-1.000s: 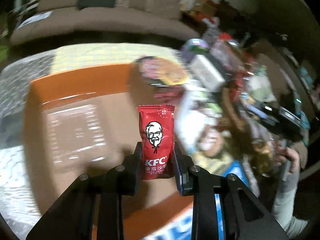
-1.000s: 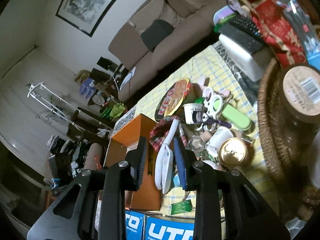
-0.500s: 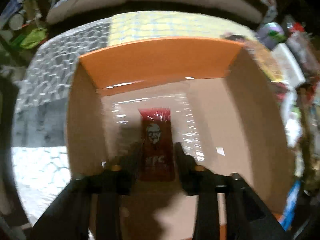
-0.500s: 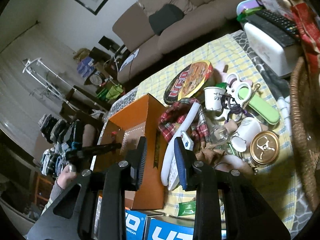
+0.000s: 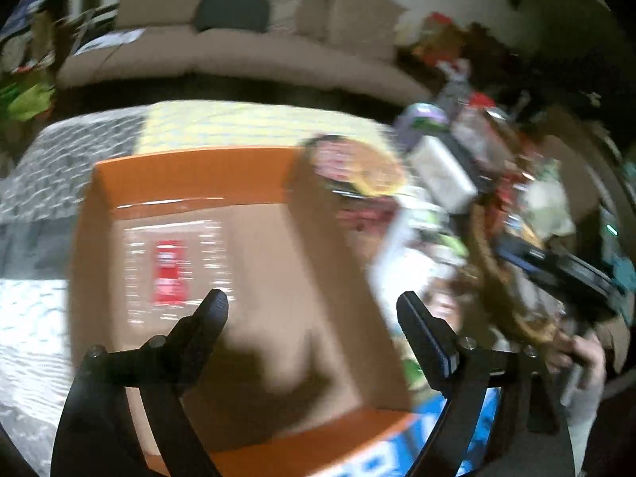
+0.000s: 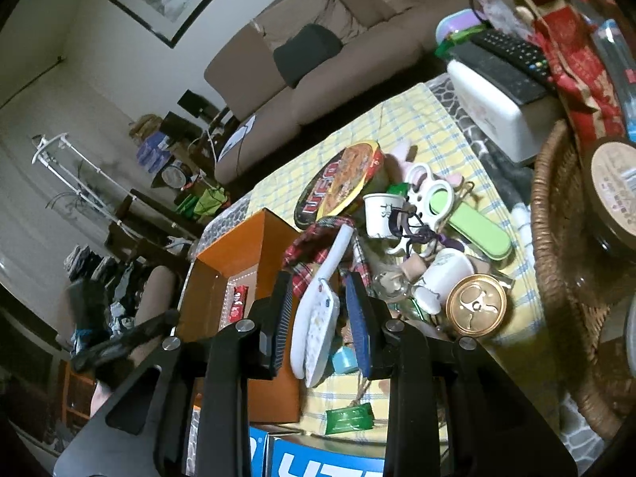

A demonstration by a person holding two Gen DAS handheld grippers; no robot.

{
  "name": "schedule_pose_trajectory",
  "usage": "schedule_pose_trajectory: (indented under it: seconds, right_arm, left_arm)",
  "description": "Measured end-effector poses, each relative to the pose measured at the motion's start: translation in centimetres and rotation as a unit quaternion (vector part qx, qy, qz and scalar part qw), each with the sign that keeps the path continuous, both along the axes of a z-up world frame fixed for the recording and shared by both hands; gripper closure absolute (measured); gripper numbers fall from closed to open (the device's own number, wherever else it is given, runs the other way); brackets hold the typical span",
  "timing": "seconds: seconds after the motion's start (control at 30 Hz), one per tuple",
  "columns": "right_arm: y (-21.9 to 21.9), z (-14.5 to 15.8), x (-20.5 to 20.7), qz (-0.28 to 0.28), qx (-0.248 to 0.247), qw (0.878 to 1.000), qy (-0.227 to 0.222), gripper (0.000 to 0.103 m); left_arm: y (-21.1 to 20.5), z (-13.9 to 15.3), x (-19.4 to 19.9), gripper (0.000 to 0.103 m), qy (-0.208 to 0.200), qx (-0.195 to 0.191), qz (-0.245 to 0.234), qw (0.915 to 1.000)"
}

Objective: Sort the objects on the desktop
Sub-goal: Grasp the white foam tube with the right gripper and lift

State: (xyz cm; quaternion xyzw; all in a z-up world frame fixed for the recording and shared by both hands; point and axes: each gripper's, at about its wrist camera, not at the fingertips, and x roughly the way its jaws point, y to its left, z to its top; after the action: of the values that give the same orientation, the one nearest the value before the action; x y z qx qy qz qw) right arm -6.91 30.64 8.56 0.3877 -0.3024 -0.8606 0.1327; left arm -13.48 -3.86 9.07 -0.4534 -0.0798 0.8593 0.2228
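**A:** Looking along the left tongs [image 5: 312,310], I see the jaws spread wide with nothing between them. The red sauce packet [image 5: 171,272] lies flat on the floor of the orange box [image 5: 190,171], ahead of the left fingertip and apart from it.

**B:** So one item is sorted. And the right tongs [image 6: 316,314]?

**A:** Their jaws stand partly apart, either side of a white spatula-shaped thing [image 6: 318,314]. It lies between the pads, but I cannot tell whether they clench it or merely frame it from above.

**B:** How much is left, would you say?

**A:** Most of it, by my judgement. Only the packet shows inside the box, while beyond the right fingertips sits a whole heap: a plaid cloth [image 6: 314,246], a noodle bowl [image 6: 340,187], a white paper cup [image 6: 381,214], a green case [image 6: 473,226], a small white mug [image 6: 445,274] and a gold-lidded tin [image 6: 476,305].

**B:** Anything in the way?

**A:** The white thing's handle rests against the plaid cloth, so lifting it might drag the cloth. The box wall stands just left of the right tongs. A green wrapper [image 6: 349,417] lies beneath them, near the blue cartons [image 6: 318,459], and a wicker basket [image 6: 556,238] crowds the far right.
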Motion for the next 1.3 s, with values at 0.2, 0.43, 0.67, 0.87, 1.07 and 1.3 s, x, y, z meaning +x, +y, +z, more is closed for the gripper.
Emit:
schedule_pose_trajectory:
  seconds: [0.2, 0.43, 0.67, 0.87, 1.07, 1.3]
  right_arm:
    - [-0.9, -1.5, -1.1, 0.014, -0.019, 1.000, -0.013, 0.076]
    - [-2.2, -4.0, -4.0, 0.032, -0.043, 0.998, -0.037, 0.076]
    - [-4.1, -6.2, -9.1, 0.051, -0.043, 0.996, -0.063, 0.076]
    - [-5.0, -8.2, -12.0, 0.048, -0.020, 0.992, -0.113, 0.076]
    - [-5.1, -7.4, -10.5, 0.043, -0.008, 0.993, -0.109, 0.071]
    - [-5.8, -9.9, -12.6, 0.049, -0.016, 0.988, -0.145, 0.075]
  left_arm:
    - [4.9, -0.7, 1.7, 0.013, 0.003, 0.018, -0.044, 0.9989]
    - [7.6, -2.2, 1.8, 0.013, -0.006, -0.012, -0.075, 0.9971]
    - [6.4, -2.6, 1.7, 0.013, -0.014, 0.009, -0.072, 0.9972]
    - [5.9, -2.8, 1.3, 0.013, -0.016, 0.017, -0.073, 0.9971]
    - [5.8, -3.1, 1.3, 0.013, -0.020, 0.021, -0.073, 0.9969]
    - [5.3, -3.0, 1.3, 0.013, -0.022, 0.025, -0.073, 0.9968]
